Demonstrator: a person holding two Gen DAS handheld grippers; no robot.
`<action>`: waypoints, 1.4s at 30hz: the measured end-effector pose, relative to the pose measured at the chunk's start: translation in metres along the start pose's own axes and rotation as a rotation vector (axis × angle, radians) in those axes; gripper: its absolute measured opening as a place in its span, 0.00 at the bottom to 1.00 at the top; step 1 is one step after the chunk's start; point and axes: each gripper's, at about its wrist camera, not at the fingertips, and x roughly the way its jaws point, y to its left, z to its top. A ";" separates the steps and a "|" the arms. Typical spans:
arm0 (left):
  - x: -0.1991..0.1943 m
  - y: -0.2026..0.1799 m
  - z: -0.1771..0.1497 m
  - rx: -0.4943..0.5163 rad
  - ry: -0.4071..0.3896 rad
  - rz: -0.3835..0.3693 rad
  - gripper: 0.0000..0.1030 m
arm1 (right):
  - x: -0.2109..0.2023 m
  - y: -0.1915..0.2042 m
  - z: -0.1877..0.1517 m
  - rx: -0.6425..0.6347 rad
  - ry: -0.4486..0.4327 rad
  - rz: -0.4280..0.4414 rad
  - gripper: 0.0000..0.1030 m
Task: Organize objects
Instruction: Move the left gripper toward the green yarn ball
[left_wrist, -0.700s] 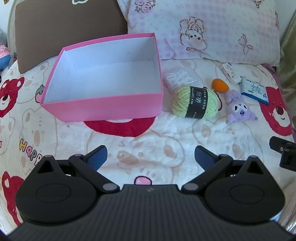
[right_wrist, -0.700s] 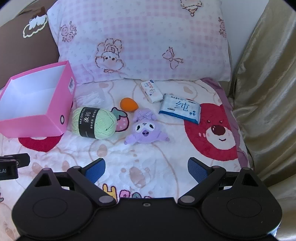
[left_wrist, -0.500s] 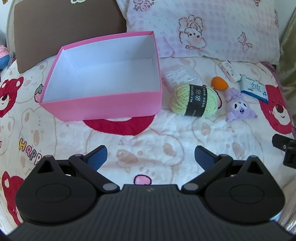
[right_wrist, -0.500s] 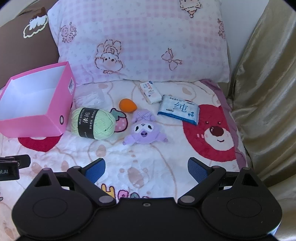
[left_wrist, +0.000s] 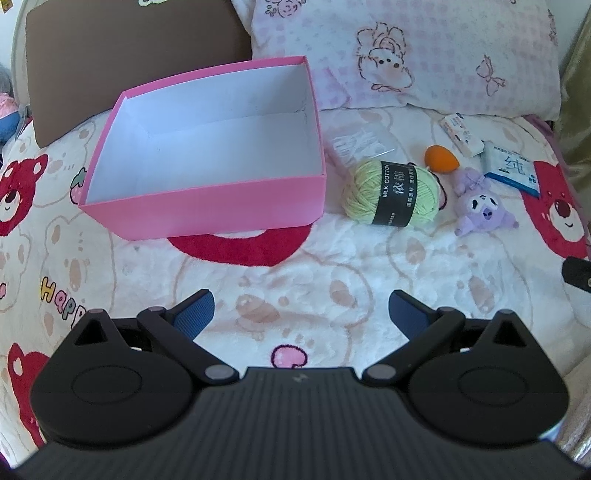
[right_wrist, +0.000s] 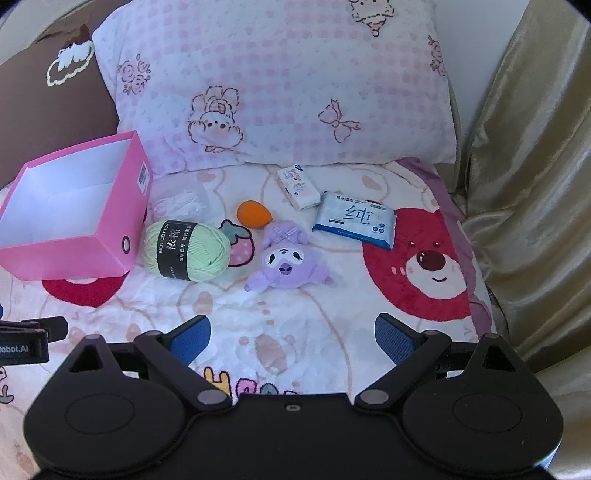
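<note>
The left gripper (left_wrist: 301, 308) has its jaws spread wide, the ribbed blue pads (left_wrist: 194, 314) holding nothing, with only fluffy blanket (left_wrist: 295, 273) between them. It tilts steeply down over the bed. The right gripper (right_wrist: 291, 334) is likewise released and bare, angled down at the same plush, cartoon-printed cover.

Ahead of the left jaws sits a pink cardboard box (left_wrist: 221, 206), open-topped, with a smooth white inside and nothing in it. Just beside its right wall lies a round ball of pale green yarn (right_wrist: 186, 251) wrapped in a black paper band, with a crinkly clear plastic bag (right_wrist: 181, 203) behind it. Near the yarn are a smooth orange egg-shaped sponge (right_wrist: 253, 214) and a soft purple plush toy (right_wrist: 286, 262), lying flat. Farther right lie a small rectangular tissue pack (right_wrist: 298, 182) and a flat blue-and-white packet of wipes (right_wrist: 354, 219), close together. A pink checked pillow (right_wrist: 280, 85) leans behind everything.
</note>
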 end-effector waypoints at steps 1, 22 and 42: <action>0.000 0.001 0.000 0.000 0.001 -0.002 0.99 | 0.000 -0.001 0.000 0.001 0.000 -0.001 0.94; -0.004 -0.006 0.012 0.030 -0.026 -0.043 0.99 | -0.002 -0.017 0.001 -0.012 -0.022 0.023 0.94; -0.025 -0.036 0.055 0.157 -0.074 -0.067 0.99 | 0.010 -0.038 0.018 -0.008 -0.036 0.142 0.94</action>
